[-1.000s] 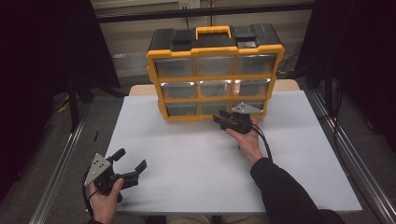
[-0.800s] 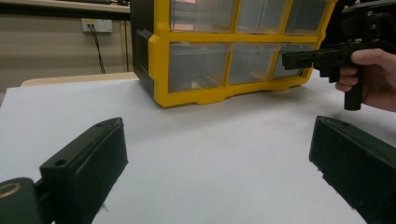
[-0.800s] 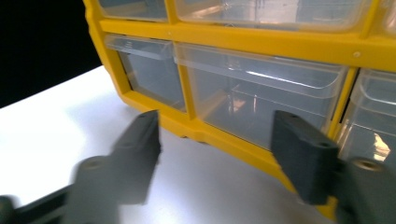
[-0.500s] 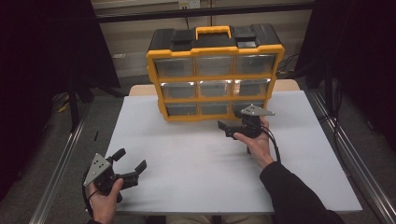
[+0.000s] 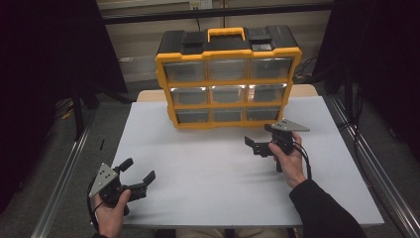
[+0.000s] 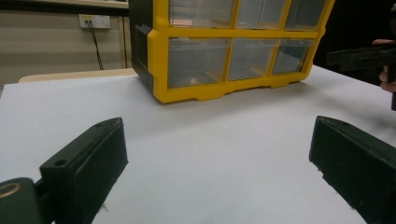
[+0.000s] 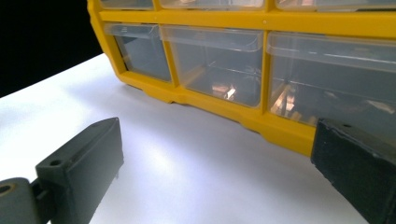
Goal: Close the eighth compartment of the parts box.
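Organizer (image 5: 228, 79) stands upright at the far middle of the white table (image 5: 208, 168), yellow frame, black top with a yellow handle, three rows of three clear drawers, all pushed in. Right gripper (image 5: 261, 139) sits in front of the cabinet's lower right corner, near it but not touching, held in the person's right hand (image 5: 287, 161) above the tabletop. Its jaws have just been opening and now stand wide, with nothing between them. Right gripper view looks along those jaws at the bottom row (image 7: 243, 70): the middle drawer (image 7: 212, 65) lies straight ahead, some small bits glint inside it, too blurred to say what. The yellow base rail (image 7: 261, 123) runs between the jaw tips and the drawers. Left gripper (image 5: 136, 174) is at the near left edge of the table, well apart from the cabinet, in the left hand (image 5: 111, 210). Jaws spread wide, empty, bare tabletop between them in the left gripper view, cabinet corner farther off ahead.
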Motion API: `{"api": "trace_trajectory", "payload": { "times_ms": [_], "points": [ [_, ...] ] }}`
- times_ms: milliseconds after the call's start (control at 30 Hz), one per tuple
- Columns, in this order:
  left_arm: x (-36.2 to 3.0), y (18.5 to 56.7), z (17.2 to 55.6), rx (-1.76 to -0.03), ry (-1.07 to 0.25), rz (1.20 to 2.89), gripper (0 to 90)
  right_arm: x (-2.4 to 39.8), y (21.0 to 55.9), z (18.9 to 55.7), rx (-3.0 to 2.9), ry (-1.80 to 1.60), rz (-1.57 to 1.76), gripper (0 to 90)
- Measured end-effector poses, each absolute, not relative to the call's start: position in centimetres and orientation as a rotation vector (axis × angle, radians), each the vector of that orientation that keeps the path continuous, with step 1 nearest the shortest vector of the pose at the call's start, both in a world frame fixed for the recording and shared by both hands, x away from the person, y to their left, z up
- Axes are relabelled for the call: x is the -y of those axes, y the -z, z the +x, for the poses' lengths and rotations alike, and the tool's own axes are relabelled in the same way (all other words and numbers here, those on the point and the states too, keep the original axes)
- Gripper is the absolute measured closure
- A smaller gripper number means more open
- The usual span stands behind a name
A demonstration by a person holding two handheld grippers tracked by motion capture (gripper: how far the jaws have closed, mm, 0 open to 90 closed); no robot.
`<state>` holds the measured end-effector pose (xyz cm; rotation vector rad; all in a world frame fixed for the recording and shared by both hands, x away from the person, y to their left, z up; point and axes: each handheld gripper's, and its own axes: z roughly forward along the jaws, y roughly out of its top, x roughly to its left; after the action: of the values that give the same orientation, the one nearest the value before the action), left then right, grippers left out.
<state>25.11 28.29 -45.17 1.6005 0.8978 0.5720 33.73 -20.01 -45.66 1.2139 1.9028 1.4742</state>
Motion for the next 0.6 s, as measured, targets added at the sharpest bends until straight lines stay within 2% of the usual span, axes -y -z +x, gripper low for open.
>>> {"api": "trace_trajectory", "payload": {
  "times_ms": [600],
  "points": [
    [-28.2,45.2,25.0,-0.891,-0.571,1.601,3.9,24.0,45.6,28.1,-1.837,-1.397,1.205,2.6]
  ]
}}
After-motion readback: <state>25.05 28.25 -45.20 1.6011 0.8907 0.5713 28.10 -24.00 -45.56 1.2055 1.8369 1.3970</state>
